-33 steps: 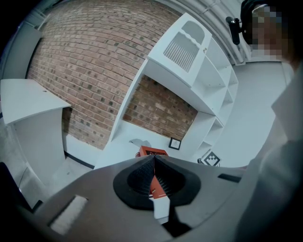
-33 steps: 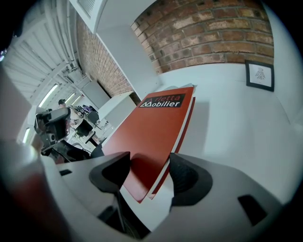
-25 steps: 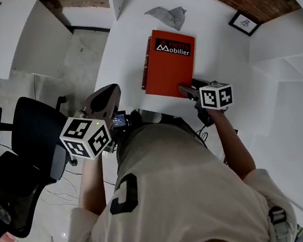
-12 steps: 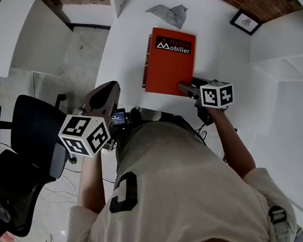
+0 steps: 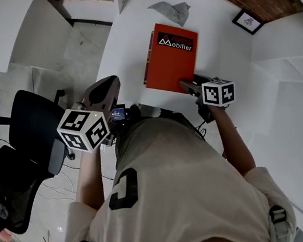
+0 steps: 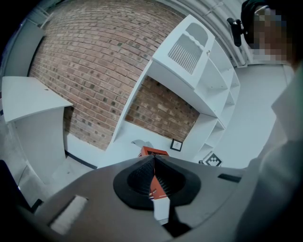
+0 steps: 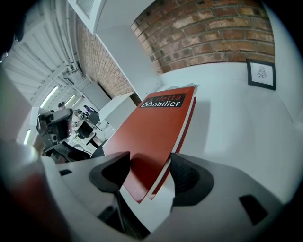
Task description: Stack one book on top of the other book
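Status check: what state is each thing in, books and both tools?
Red book: closed, lying flat on the lower book.
Lower book: flat on the table, covered.
Left tool: shut, empty.
Right tool: open, red book's corner between its jaws.
Framed picture: standing upright.

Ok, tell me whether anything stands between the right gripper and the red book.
Nothing visible does. The right gripper's open fingers flank the red book's near corner. The crumpled grey sheet lies on the table beyond the book's far end, out of the way.
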### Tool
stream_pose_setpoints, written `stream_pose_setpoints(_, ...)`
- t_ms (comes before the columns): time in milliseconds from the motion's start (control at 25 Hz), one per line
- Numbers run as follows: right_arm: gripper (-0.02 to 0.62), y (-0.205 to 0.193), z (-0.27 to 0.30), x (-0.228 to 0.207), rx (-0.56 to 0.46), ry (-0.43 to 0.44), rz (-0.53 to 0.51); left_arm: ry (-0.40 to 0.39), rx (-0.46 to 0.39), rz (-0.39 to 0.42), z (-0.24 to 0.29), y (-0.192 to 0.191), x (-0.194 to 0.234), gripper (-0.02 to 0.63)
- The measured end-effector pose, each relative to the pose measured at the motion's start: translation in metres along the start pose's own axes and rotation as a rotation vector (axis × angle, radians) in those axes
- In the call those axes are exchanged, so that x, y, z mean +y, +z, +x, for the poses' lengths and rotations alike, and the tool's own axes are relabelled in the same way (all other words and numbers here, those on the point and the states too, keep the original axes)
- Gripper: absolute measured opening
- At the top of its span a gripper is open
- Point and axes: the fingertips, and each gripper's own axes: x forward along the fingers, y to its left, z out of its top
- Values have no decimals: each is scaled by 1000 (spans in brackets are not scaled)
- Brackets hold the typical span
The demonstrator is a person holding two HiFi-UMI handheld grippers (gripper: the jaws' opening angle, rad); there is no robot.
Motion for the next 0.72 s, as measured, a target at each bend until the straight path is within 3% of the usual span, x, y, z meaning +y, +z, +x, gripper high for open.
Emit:
stream_pose_setpoints(200,255,6,-2,1,-29,-35,-57,13,-14,-1,-5,4,9,5)
stream_pose_setpoints(440,265,22,-21,-1,-101,-99,-52,28,-31,3,-14,11,15,5)
stream_pose_setpoints(600,265,52,-45,8,-231,-144,-58,24,-46,20,-15,19,18,5)
stream_pose_setpoints(720,265,78,-66,37,-357,-104,-75,16,-55,33,-20,22,18,5)
